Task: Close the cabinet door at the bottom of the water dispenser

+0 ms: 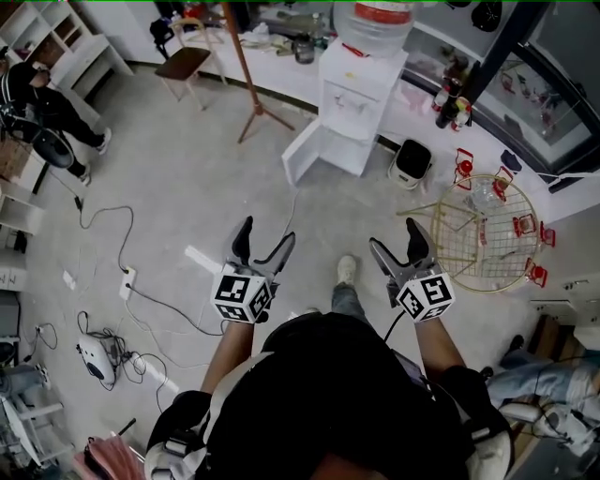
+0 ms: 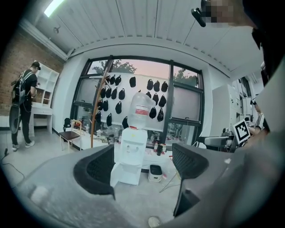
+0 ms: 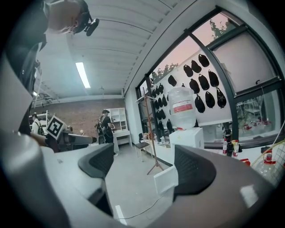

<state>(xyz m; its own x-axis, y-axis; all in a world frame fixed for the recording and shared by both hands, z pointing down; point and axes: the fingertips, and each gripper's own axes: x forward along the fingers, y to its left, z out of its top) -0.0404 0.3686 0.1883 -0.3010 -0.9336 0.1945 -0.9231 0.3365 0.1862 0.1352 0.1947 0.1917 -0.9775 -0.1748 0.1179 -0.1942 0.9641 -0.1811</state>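
The white water dispenser point(image 1: 361, 89) stands against the far wall with a clear bottle point(image 1: 380, 21) on top. Its bottom cabinet door point(image 1: 302, 156) hangs swung out to the left, ajar. In the left gripper view the dispenser point(image 2: 130, 151) shows between the jaws with the door point(image 2: 116, 174) standing out. In the right gripper view the door point(image 3: 165, 178) juts out beside the right jaw. Both grippers are held well short of the dispenser over the floor: left gripper point(image 1: 263, 240) open, right gripper point(image 1: 397, 240) open, nothing in either.
A small white bin point(image 1: 411, 163) sits right of the dispenser. A round wire basket point(image 1: 484, 232) stands at the right. A wooden stand point(image 1: 251, 89) and a chair point(image 1: 185, 58) are at the left. Cables and a power strip point(image 1: 126, 282) lie on the floor. A person point(image 1: 47, 108) stands far left.
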